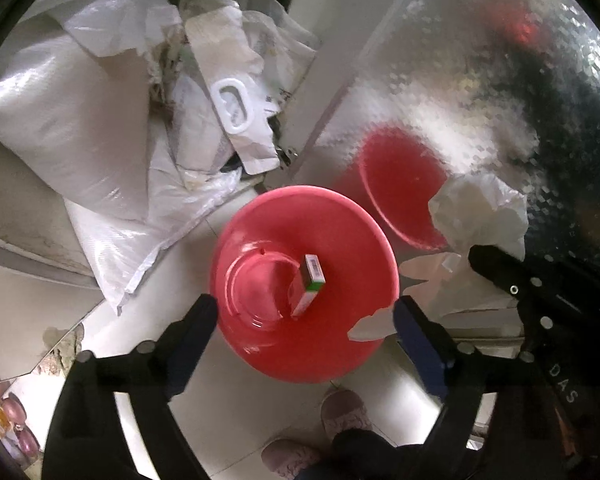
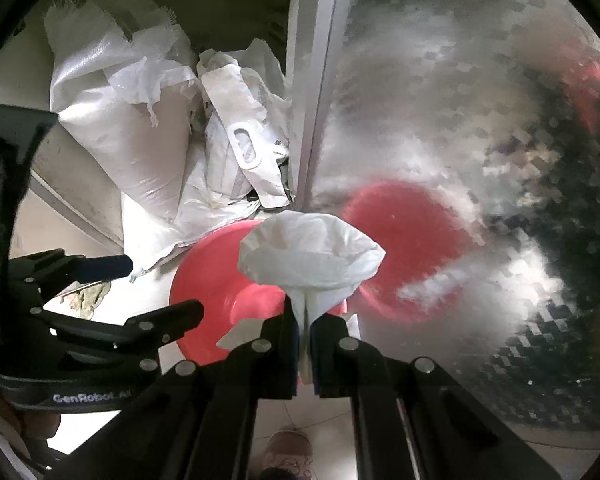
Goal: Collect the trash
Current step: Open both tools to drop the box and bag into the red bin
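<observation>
A red plastic basin sits on the pale tiled floor, and a small white box with a green band stands on end inside it. My left gripper hangs open above the basin, its fingers on either side of the box and clear of it. My right gripper is shut on a crumpled white wrapper, held over the basin's right rim. In the left wrist view the wrapper and the right gripper appear at the right. The left gripper shows open in the right wrist view.
White woven sacks and a white bag with a plastic handle are piled behind the basin at the left. A patterned glass door stands at the right and mirrors the basin. A person's pink slippers are on the floor just below.
</observation>
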`<state>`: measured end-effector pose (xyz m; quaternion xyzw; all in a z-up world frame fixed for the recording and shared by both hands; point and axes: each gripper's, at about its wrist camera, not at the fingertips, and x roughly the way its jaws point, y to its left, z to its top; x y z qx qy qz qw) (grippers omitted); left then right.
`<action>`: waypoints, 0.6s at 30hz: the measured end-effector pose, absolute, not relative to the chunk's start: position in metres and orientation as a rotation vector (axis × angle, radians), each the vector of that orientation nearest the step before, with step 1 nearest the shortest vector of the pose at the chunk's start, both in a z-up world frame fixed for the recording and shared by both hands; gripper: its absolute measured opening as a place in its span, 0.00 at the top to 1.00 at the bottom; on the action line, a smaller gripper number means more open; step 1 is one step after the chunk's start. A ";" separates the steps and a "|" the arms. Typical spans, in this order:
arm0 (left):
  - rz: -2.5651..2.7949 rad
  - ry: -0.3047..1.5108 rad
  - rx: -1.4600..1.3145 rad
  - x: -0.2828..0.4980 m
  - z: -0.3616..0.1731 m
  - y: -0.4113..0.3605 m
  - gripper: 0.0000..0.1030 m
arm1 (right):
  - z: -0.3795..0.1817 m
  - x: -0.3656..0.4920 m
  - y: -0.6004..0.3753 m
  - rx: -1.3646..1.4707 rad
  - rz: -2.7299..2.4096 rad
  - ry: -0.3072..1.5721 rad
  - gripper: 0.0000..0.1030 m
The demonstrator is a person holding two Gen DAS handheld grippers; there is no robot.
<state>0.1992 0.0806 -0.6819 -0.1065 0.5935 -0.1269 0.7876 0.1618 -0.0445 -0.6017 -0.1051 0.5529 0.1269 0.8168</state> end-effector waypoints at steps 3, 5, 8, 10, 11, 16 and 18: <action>-0.246 1.266 -0.206 0.199 -0.686 0.086 0.00 | -0.610 0.163 -0.039 -0.229 0.277 1.190 0.96; -0.233 1.256 -0.188 0.199 -0.687 0.088 0.00 | -0.616 0.164 -0.035 -0.229 0.284 1.200 0.96; -0.222 1.244 -0.175 0.198 -0.690 0.092 0.00 | -0.622 0.164 -0.032 -0.228 0.291 1.209 0.96; -0.214 1.247 -0.175 0.197 -0.692 0.095 0.00 | -0.625 0.164 -0.029 -0.236 0.290 1.213 0.92; -0.205 1.250 -0.174 0.197 -0.693 0.097 0.00 | -0.625 0.165 -0.028 -0.243 0.289 1.214 0.90; -0.152 1.271 -0.181 0.189 -0.684 0.109 0.00 | -0.619 0.165 -0.024 -0.287 0.283 1.205 0.60; -0.129 1.278 -0.176 0.186 -0.674 0.114 0.00 | -0.611 0.164 -0.021 -0.301 0.277 1.201 0.51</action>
